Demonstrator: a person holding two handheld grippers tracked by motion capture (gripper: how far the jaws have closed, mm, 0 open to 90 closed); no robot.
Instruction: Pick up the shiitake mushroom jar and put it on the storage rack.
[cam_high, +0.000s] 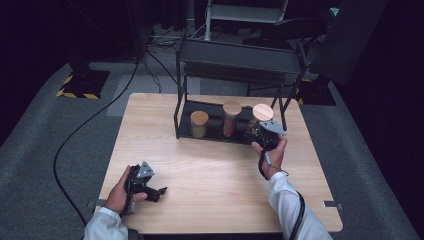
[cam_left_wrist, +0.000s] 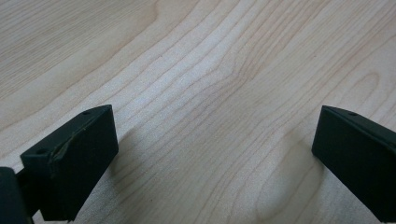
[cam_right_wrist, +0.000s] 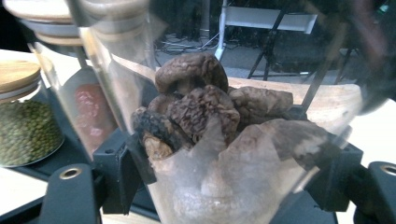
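A glass jar of dried mushrooms (cam_high: 262, 113) with a wooden lid is at the right end of the black rack's lower shelf (cam_high: 215, 131). My right gripper (cam_high: 258, 134) is shut on it. In the right gripper view the mushroom jar (cam_right_wrist: 219, 121) sits between both jaws of the right gripper (cam_right_wrist: 229, 186). Whether it rests on the shelf or hangs just above it, I cannot tell. My left gripper (cam_high: 159, 192) lies low over the table's front left. Its jaws stand wide open over bare wood in the left gripper view (cam_left_wrist: 215, 154).
Two more lidded jars stand on the shelf: one with green beans (cam_high: 199, 124) at the left and one with red contents (cam_high: 231, 120) in the middle. The rack's upper shelf (cam_high: 240, 56) overhangs them. Black posts (cam_high: 176, 112) frame the rack's ends.
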